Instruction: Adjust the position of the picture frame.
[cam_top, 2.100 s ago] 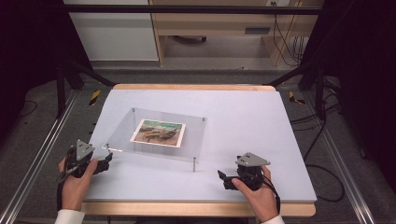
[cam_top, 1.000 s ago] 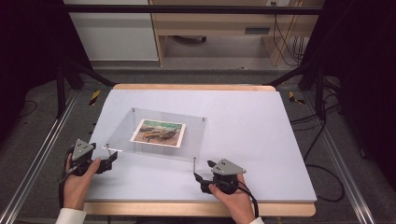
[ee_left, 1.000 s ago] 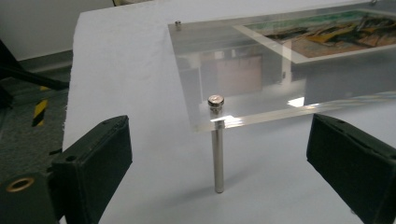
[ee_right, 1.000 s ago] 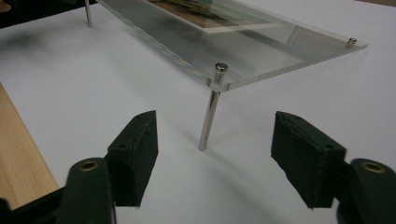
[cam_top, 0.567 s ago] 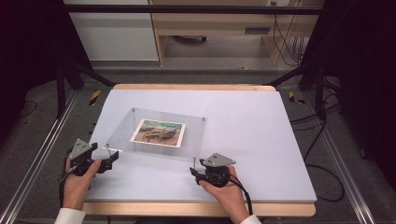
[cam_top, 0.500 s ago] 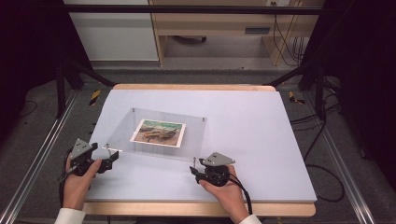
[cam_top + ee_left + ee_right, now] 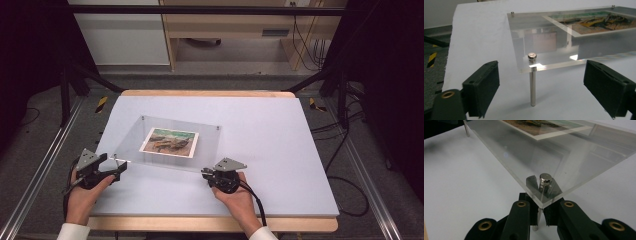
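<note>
The right tool [image 7: 539,220] has just closed its jaws on the near right leg [image 7: 537,218] under the clear panel [image 7: 170,142], which stands mid-counter [image 7: 280,150] over a picture [image 7: 169,142]. The left tool [image 7: 549,82] gapes wide, closing slightly, around the near left leg [image 7: 532,87] without touching. The high view shows the whole panel.

A clear plate [image 7: 172,142] stands on four posts on the surface [image 7: 280,145], a picture [image 7: 170,141] at its middle. At the plate's near-left corner post [image 7: 532,85] sits the left hand-held gripper [image 7: 118,169], at its near-right corner post [image 7: 539,211] the right hand-held gripper [image 7: 206,173].
</note>
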### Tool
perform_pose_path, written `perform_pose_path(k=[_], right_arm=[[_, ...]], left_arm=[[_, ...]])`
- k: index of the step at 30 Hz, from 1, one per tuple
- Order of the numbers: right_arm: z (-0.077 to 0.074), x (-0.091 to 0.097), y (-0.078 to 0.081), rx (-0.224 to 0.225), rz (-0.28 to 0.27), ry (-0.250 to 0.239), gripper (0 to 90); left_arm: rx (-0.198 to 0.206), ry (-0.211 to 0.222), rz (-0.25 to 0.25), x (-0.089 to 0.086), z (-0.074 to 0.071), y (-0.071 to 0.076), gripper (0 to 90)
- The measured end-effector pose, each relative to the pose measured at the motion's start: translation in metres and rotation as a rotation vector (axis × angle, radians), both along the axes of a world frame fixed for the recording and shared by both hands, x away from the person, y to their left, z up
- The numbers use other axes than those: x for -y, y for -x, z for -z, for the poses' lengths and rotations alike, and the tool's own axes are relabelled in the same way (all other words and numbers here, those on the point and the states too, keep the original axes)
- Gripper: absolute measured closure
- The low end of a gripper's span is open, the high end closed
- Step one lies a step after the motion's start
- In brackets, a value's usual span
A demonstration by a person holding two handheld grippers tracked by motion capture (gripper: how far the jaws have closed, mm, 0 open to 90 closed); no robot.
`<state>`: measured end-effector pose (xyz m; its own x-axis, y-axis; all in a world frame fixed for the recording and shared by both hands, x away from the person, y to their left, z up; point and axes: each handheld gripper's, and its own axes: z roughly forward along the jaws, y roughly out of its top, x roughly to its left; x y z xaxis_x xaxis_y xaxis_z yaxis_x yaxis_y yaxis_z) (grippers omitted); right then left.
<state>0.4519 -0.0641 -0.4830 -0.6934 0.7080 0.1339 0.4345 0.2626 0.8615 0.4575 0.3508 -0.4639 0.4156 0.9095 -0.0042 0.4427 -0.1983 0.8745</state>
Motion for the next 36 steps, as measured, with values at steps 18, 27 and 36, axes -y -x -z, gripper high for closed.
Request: perform_pose_path(k=[18, 27, 36], right_arm=[[-0.011, 0.007, -0.006, -0.07, -0.002, -0.138, 84.7], [-0.013, 0.01, -0.008, -0.087, -0.001, -0.14, 84.5], [-0.014, 0.009, -0.007, -0.076, 0.012, -0.148, 84.4]], left_arm=[[-0.007, 0.008, -0.008, 0.0, 0.003, -0.002, 40.0], [0.029, 0.031, -0.011, 0.004, 0.007, -0.02, 59.8], [0.055, 0.105, -0.033, -0.002, 0.004, -0.02, 83.7]])
